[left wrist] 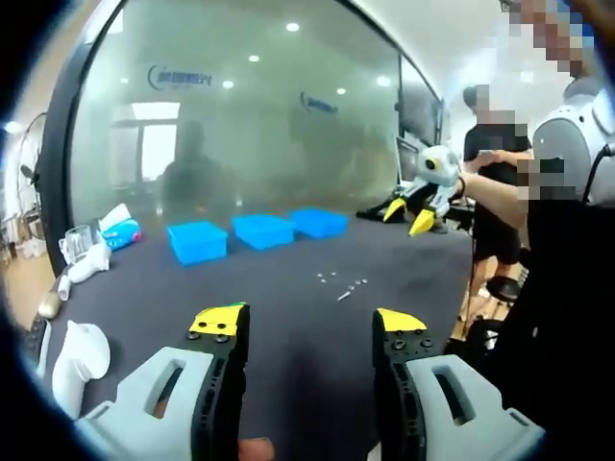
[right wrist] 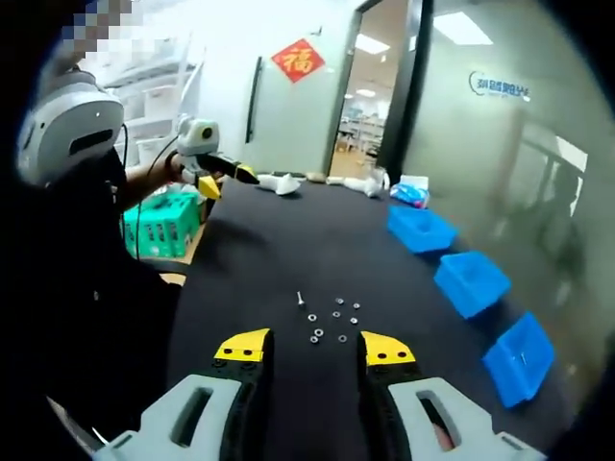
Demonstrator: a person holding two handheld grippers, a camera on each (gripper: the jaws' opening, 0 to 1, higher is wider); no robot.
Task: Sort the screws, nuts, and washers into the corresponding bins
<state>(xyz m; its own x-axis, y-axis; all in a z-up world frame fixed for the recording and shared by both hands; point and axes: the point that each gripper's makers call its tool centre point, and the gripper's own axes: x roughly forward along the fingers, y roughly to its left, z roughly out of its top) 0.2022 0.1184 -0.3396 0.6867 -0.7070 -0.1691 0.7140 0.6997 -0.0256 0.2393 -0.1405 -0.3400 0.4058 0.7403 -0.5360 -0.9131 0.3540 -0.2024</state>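
Small screws, nuts and washers [right wrist: 334,322] lie loose on the black table [right wrist: 288,240], just beyond my right gripper [right wrist: 315,348], which is open and holds nothing. One screw [right wrist: 300,299] lies a little apart from the cluster. Three blue bins [right wrist: 471,280] line the table's right side. In the left gripper view the same parts [left wrist: 341,282] lie right of centre, in front of the row of blue bins [left wrist: 261,230]. My left gripper [left wrist: 307,322] hovers open over bare table, well short of the parts. A second yellow-jawed gripper [left wrist: 421,197], held in a hand, hangs at the table's right end.
A glass wall [left wrist: 240,125] stands behind the bins. White objects [left wrist: 79,353], a cup [left wrist: 75,244] and a packet [left wrist: 121,230] clutter the left end. People [left wrist: 495,192] stand at the right. A green crate [right wrist: 161,223] sits beside the table's left edge.
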